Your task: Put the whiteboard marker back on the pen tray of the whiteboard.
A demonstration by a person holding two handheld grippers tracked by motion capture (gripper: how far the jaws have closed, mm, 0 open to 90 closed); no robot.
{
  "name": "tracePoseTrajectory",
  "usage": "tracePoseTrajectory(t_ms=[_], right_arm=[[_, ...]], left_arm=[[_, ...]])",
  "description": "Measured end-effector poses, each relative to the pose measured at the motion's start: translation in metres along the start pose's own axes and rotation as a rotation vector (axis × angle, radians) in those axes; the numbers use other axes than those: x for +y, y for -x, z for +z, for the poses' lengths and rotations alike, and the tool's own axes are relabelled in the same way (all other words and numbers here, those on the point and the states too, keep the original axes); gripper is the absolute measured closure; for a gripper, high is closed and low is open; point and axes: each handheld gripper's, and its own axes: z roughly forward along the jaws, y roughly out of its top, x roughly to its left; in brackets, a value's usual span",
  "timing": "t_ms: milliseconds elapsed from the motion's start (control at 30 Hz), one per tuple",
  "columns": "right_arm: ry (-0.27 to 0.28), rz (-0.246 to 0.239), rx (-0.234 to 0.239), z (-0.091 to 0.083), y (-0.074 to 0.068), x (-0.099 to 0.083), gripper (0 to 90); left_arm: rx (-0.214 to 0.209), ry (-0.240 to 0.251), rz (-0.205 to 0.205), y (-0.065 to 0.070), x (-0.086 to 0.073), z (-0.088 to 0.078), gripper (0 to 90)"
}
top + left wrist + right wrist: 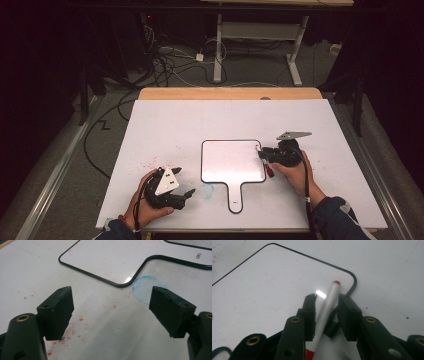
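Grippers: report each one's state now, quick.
Left gripper: open, nothing between its fingers.
Right gripper: open; marker lies between its fingers, seemingly not pinched.

Overhead light falls brightly on the white rectangular table (170,125), while the room around it sinks into darkness. A small hot glare spot sits on the glossy black-rimmed whiteboard paddle (274,285). Both gripper views are soft, with the nearest black parts blurred.
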Motion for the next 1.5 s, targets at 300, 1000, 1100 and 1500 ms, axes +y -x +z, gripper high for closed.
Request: tracePoseTrajectory(t_ms=[300,1000,1100,1500], right_arm=[[0.004,-0.054,-0.103,0.004,0.001,0.001,64.0],[0.191,-0.263,-0.182,-0.044,-0.023,0.014,42.2],[0.223,-0.313,-0.193,-0.06,-0.03,0.011,39.0],[0.302,-0.373,-0.182,-0.099,-0.034,-0.037,31.9]], left_arm=[[0.0,-0.002,0.007,0.001,0.0,0.0,19.1],[0.01,-0.005,0.008,0.0,0.0,0.0,19.1],[0.015,-0.004,0.003,-0.001,0.0,0.0,19.1],[0.055,-0.011,-0.008,-0.001,-0.002,-0.003,18.5]])
